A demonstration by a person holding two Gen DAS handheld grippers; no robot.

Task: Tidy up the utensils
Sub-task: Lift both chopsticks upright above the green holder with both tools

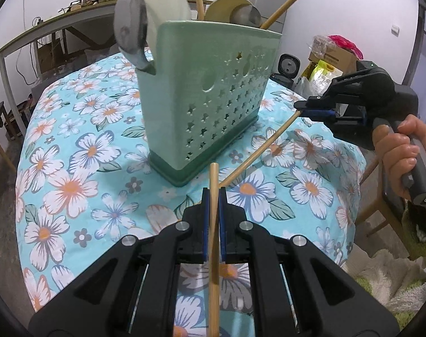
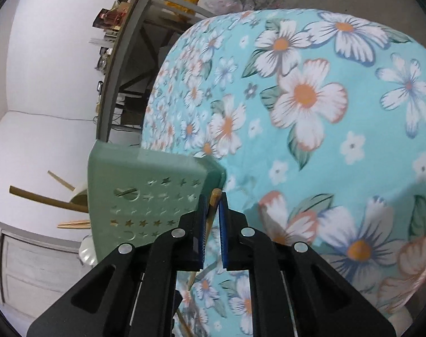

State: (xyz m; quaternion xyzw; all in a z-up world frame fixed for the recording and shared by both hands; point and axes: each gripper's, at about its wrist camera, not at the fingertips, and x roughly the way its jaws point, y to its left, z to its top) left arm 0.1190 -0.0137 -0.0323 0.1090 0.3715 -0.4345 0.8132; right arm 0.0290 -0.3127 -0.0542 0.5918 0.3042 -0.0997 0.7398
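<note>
Left wrist view: left gripper (image 1: 214, 196) pinches one chopstick (image 1: 213, 238) mid-shaft; right gripper (image 1: 300, 109) clamps another chopstick (image 1: 258, 150) by its end, both before the caddy (image 1: 210, 95). Light, stiff, slick sticks: grip nearer the middle.

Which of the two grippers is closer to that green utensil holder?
Right. The right gripper, shut on a chopstick, hangs just beside the holder, near its side wall. The left gripper, shut on another chopstick, sits farther back, in front of the holder's base.
</note>
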